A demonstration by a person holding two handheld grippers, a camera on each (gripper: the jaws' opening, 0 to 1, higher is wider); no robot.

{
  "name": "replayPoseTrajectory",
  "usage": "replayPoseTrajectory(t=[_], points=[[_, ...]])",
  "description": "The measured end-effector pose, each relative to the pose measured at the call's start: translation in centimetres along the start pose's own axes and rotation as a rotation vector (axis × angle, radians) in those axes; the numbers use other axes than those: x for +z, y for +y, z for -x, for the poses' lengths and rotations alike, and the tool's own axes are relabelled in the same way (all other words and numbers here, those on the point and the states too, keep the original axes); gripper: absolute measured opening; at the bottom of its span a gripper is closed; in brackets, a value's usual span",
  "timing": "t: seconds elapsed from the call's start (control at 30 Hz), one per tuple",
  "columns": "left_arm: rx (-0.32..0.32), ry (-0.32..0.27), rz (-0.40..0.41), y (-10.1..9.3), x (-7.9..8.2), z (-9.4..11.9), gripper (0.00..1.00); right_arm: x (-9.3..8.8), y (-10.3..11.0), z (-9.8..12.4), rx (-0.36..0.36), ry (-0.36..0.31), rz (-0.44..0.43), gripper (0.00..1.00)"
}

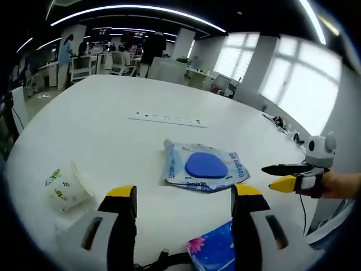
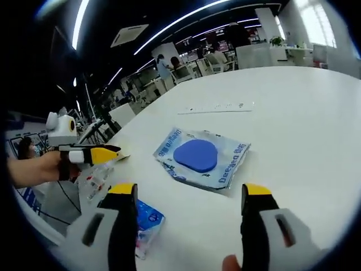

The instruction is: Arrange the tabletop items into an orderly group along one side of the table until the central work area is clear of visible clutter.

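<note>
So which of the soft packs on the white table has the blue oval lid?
The pale wet-wipe pack lying mid-table; the bright blue floral tissue pack near the left gripper has none.

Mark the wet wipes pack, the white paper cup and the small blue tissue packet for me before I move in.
wet wipes pack [image 1: 206, 165], left gripper view, on its blue lid.
white paper cup [image 1: 66, 187], left gripper view, on its printed side wall.
small blue tissue packet [image 2: 148, 218], right gripper view, on its top face.
</note>
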State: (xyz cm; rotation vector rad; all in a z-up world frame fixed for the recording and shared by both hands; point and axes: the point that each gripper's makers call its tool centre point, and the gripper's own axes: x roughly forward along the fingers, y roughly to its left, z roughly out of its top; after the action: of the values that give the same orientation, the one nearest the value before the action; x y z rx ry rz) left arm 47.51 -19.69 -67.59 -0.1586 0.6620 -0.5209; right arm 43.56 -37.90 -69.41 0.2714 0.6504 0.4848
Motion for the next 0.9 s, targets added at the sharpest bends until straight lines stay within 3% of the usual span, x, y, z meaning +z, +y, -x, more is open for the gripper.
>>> replayPoseTrajectory(t=[0.57,0.9], points=[[-0.008,0.043,0.018,-0.2,-3.6,2.7,0.67,-3.5,2.7,1.4,0.071,0.062,0.001,0.71],[0.003,0.061,0.03,0.1,-5.1,4.1,0.67,-4.3,3.6,1.8,0.094,0.077,-0.007,0.7]])
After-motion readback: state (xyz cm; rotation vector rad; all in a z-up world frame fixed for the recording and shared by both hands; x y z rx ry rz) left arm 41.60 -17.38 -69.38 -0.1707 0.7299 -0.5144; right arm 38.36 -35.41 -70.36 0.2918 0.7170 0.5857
